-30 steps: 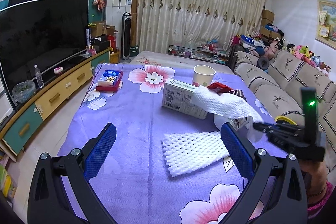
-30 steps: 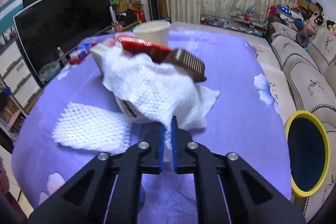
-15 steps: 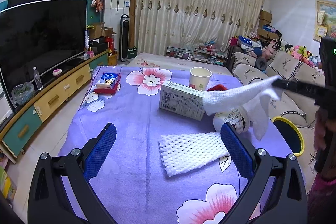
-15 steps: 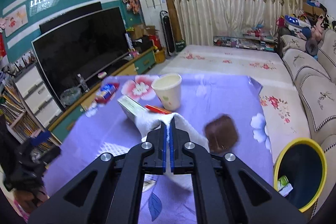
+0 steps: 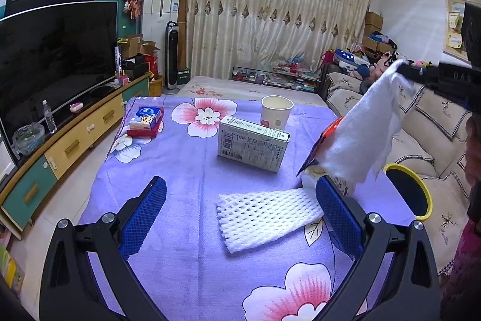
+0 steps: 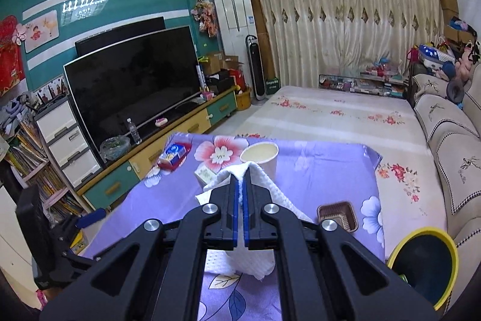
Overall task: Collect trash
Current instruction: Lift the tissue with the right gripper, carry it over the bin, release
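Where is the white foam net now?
In the left wrist view the white foam net lies flat on the purple tablecloth, near its right edge, in front of the white carton.

**Colours and patterns**

Tablecloth [image 5: 186, 176]: purple, pink-white flowers. Napkin [image 5: 360, 134]: white, dimpled. Foam net [image 5: 267, 215]: white mesh. Bin [image 6: 433, 257]: yellow rim, dark inside. Cup [image 6: 261, 158]: cream. Tray [image 6: 338, 214]: brown, ribbed. Gripper pads [image 5: 144, 215]: blue.

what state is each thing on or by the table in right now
right claw: shut on the white paper towel, lifted off the table
left claw: open, empty
foam net: flat on the tablecloth
paper cup: upright
carton: lying on its side
brown tray: open side up
bin: open, beside the table
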A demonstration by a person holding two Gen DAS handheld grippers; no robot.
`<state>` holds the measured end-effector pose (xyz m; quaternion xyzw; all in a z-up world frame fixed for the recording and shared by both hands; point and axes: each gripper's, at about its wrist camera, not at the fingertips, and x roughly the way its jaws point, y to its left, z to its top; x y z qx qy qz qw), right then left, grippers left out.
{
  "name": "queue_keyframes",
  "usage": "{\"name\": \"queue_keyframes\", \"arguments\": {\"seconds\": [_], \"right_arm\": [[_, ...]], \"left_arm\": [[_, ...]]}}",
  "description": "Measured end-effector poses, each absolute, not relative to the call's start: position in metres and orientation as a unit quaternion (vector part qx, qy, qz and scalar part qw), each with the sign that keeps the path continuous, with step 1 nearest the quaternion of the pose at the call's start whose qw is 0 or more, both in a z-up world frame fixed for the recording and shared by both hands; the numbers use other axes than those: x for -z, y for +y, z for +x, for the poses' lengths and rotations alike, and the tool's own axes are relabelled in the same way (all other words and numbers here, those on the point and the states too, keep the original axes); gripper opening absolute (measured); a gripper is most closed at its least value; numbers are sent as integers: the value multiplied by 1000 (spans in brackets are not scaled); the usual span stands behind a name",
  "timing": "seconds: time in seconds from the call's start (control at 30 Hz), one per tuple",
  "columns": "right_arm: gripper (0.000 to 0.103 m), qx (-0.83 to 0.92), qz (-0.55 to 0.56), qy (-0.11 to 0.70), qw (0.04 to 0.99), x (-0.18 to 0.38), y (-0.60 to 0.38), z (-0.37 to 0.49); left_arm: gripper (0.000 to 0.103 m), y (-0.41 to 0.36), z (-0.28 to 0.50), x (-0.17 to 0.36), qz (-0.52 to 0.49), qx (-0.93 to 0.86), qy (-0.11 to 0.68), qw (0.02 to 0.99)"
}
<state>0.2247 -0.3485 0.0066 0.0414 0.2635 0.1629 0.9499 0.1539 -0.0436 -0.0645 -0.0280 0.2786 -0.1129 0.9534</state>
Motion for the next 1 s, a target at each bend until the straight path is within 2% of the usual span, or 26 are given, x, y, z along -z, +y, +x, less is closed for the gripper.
{"name": "queue_keyframes", "arguments": {"seconds": [0.27,0.37,0.53,0.67,0.77,0.83,0.97,1.0], "right_arm": [[2,-167,49,228,958,-44,-360,214],[2,-169,68,190,965,-64,-373,203],[2,-156,46,178,970,-80,-375,192],[2,-145,12,207,967,-74,-369,193],[2,-130,28,192,972,-69,-376,190],[2,-136,-16,241,961,-56,-364,199],[2,-122,43,191,973,-57,-385,188],[2,-117,18,212,970,-54,-380,191]], "left_arm": [[98,-46,154,65,-27,115,279,953],[98,-47,153,65,-26,116,279,953],[98,-49,153,65,-26,120,282,952],[98,-51,153,66,-25,123,283,951],[98,-53,153,67,-23,125,284,950],[98,-55,153,67,-20,127,285,950],[98,-59,151,68,-19,135,282,950],[98,-61,152,68,-16,138,283,949]]}}
